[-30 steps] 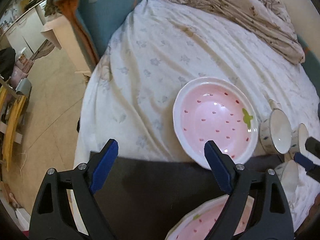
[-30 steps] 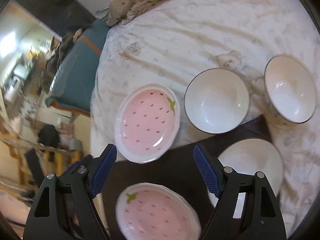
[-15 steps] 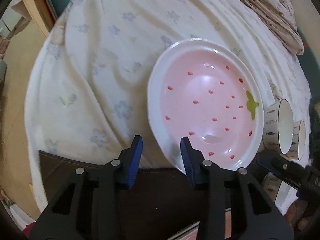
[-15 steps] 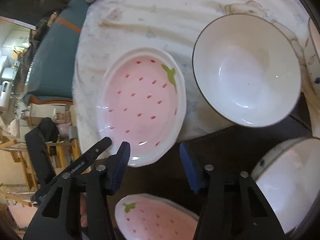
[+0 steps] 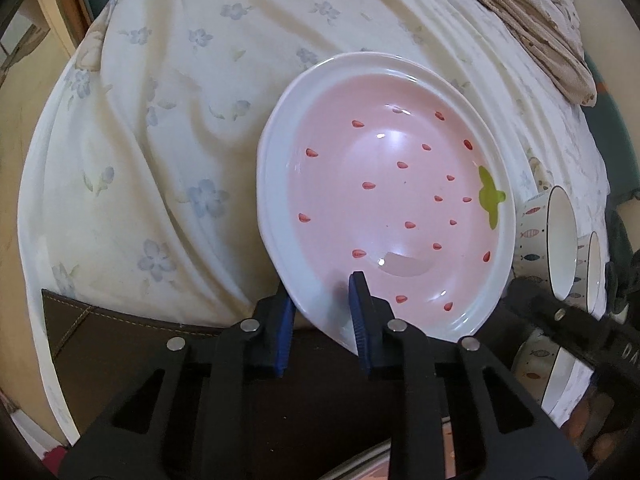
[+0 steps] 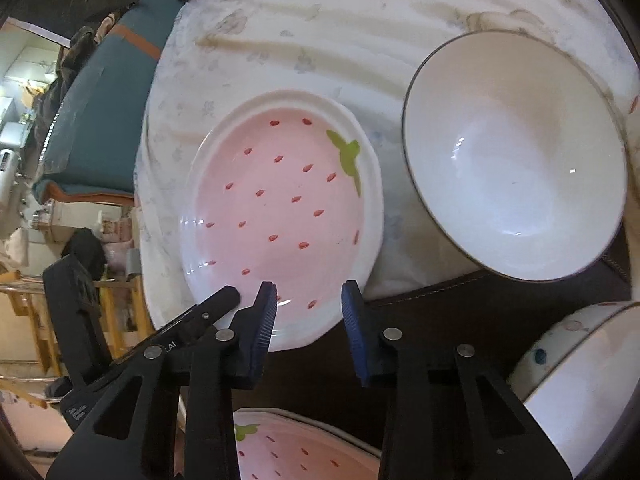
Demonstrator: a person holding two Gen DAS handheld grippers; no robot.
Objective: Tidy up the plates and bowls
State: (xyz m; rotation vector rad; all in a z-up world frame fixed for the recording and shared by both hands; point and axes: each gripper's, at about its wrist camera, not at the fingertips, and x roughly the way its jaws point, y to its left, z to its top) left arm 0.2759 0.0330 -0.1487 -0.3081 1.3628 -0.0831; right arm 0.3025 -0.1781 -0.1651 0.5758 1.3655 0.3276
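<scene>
closing left gripper (image 5: 322,312) on strawberry plate (image 5: 384,196) rim at 6 o'clock; right gripper (image 6: 308,320) also closing, same rim between jaws, for steady two-handed lift.

Both wrist cameras look steeply down, close, sharing the pink plate (image 5: 392,208).

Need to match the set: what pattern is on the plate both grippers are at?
Pink inside with red seed marks, a green leaf and white rim on the plate, strawberry style; clearest in the left wrist view.

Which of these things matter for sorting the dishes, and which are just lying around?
Job: pink strawberry-pattern plate, second strawberry plate, white dark-rimmed bowl, fish-pattern bowls, left gripper, right gripper.
Lying about: beige rumpled blanket, teal cushion.
</scene>
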